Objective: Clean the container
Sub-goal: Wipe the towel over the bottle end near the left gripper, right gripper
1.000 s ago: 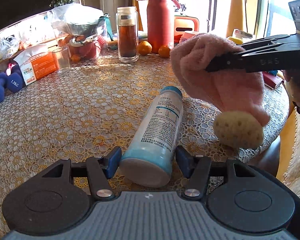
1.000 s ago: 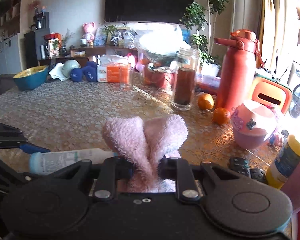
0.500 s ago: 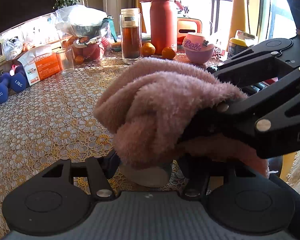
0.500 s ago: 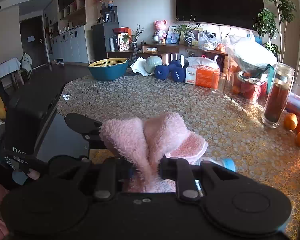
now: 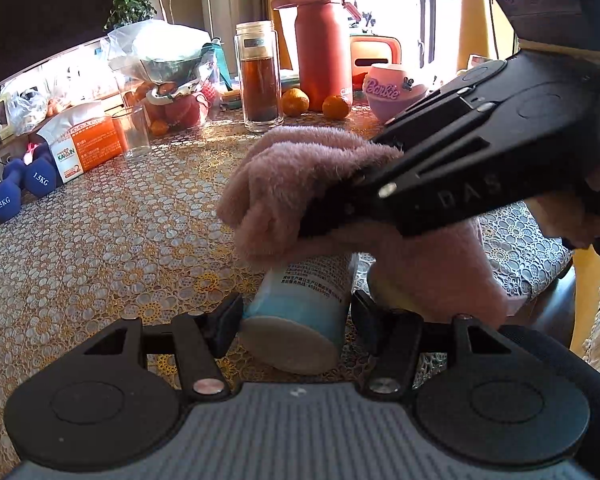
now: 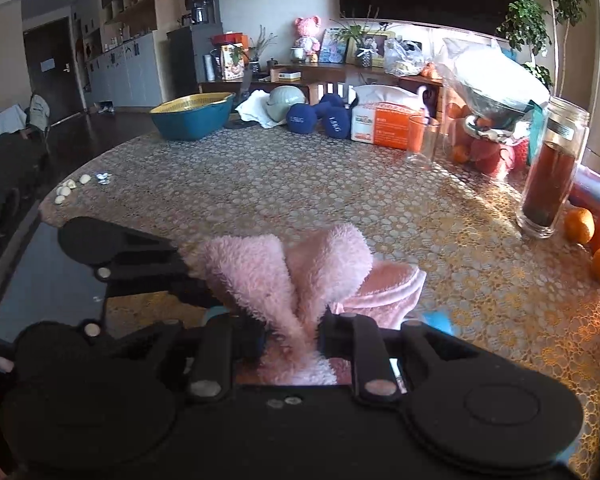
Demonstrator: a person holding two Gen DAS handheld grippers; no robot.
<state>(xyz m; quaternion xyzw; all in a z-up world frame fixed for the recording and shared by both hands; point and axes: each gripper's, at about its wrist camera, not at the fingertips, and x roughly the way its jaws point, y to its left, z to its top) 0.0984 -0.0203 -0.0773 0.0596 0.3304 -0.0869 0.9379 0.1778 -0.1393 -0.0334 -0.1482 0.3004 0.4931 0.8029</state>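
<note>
A white bottle with a pale blue base (image 5: 300,300) lies on the lace tablecloth (image 5: 100,248), base toward the left wrist camera. My left gripper (image 5: 296,316) is shut on that base, a finger at each side. My right gripper (image 5: 340,208) comes in from the right, shut on a fluffy pink towel (image 5: 284,192) that lies pressed over the bottle's upper part. A yellow spongy lump (image 5: 388,296) shows under the towel. In the right wrist view, the towel (image 6: 284,276) bulges out of the right gripper (image 6: 294,332), the blue cap (image 6: 436,318) peeks out, and the left gripper (image 6: 204,300) sits to the left.
At the back of the table stand a glass jar of dark liquid (image 5: 260,80), a red flask (image 5: 324,40), oranges (image 5: 336,106), a pink Barbie cup (image 5: 392,92), a drinking glass (image 5: 134,132), an orange box (image 5: 84,148) and blue dumbbells (image 5: 20,188). A teal basket (image 6: 192,116) is far left. The table edge (image 5: 540,264) is close on the right.
The right gripper brought the towel in from the right onto the bottle. Since half a second ago the towel has slid away from the base, and the bottle's lower part shows again.
</note>
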